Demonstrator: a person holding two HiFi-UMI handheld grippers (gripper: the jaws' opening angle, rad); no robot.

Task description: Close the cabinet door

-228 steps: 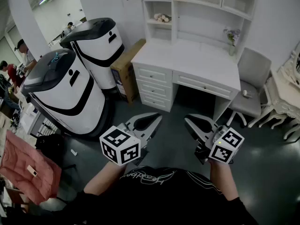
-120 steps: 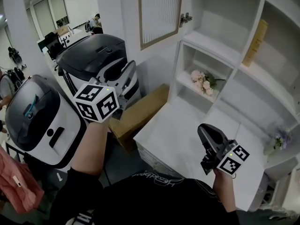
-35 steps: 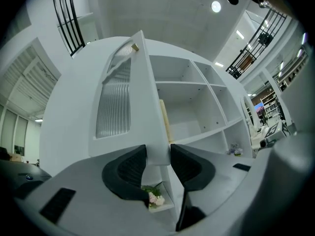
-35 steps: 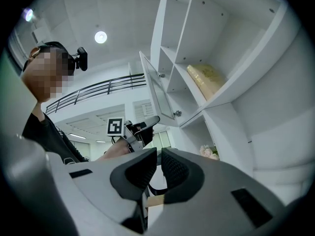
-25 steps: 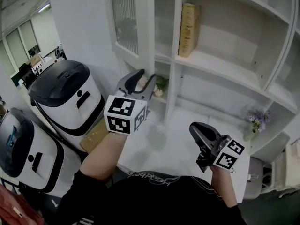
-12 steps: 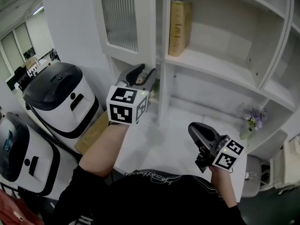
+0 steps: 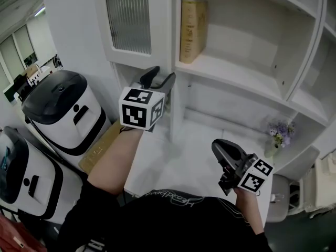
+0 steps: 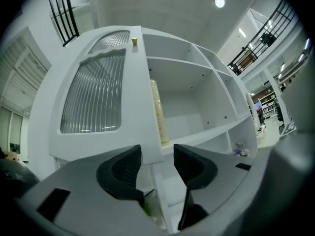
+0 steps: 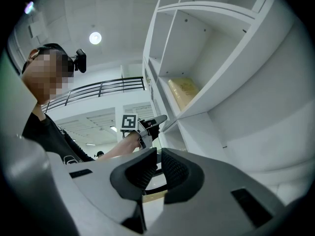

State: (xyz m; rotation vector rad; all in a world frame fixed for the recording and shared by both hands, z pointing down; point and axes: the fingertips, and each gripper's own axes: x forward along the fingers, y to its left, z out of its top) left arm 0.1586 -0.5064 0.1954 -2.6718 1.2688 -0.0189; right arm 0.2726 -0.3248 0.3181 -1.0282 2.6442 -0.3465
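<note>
The white cabinet door (image 7: 134,25) with its ribbed glass pane stands swung open at the upper left, next to the open shelf that holds a tan book (image 7: 190,30). My left gripper (image 7: 161,75) points level at the door's lower free corner. Its jaws have just been opening. In the left gripper view the door (image 8: 93,102) edge lines up with the gap of the left gripper (image 8: 157,156), and no pad presses on it. My right gripper (image 7: 223,146) hangs low over the desk, its jaws close together with nothing in them. In the right gripper view it (image 9: 159,163) faces the left gripper (image 9: 160,119).
Two white-and-black machines (image 7: 63,109) stand at the left, with a cardboard box (image 7: 100,146) beside the desk. The white desk top (image 7: 173,161) lies under both hands. A small vase of purple flowers (image 7: 275,133) stands at the desk's right, above a grey chair (image 7: 281,185).
My left gripper has moved forward and up to the door's lower corner, and its jaws stand wider apart. The right gripper has stayed low over the desk, drifting a little.
</note>
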